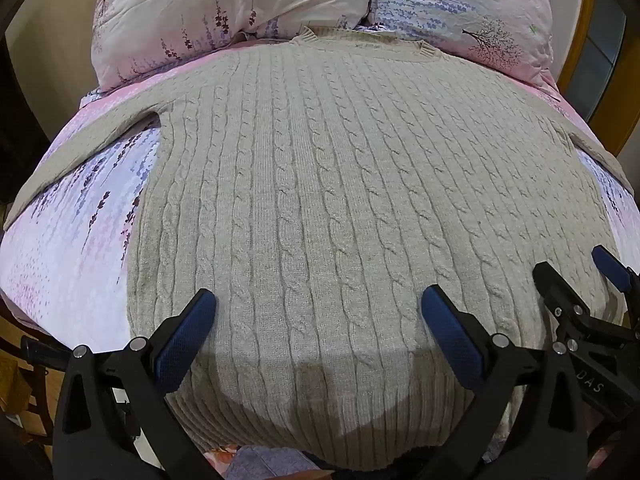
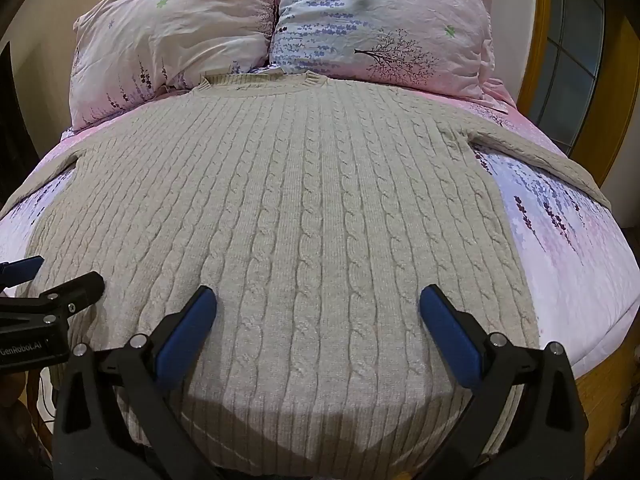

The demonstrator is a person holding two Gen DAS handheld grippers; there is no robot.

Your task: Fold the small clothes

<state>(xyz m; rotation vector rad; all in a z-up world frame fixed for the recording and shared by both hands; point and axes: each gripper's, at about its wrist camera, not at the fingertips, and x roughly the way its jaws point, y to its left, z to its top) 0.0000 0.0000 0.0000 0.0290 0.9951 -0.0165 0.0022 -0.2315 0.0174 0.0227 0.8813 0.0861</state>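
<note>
A beige cable-knit sweater (image 1: 320, 184) lies flat and spread out on the bed, collar toward the pillows, both sleeves stretched out to the sides. It also fills the right wrist view (image 2: 296, 208). My left gripper (image 1: 318, 304) hovers open and empty over the sweater's lower left part, near the ribbed hem. My right gripper (image 2: 318, 304) hovers open and empty over the lower right part. The right gripper also shows at the right edge of the left wrist view (image 1: 576, 270), and the left gripper at the left edge of the right wrist view (image 2: 64, 270).
The bed has a pink and lavender floral sheet (image 1: 80, 216). Two floral pillows (image 2: 172, 36) (image 2: 380, 24) lie at the head beyond the collar. A wooden frame with glass panes (image 2: 576, 60) stands at the right. The bed's near edge is just below the hem.
</note>
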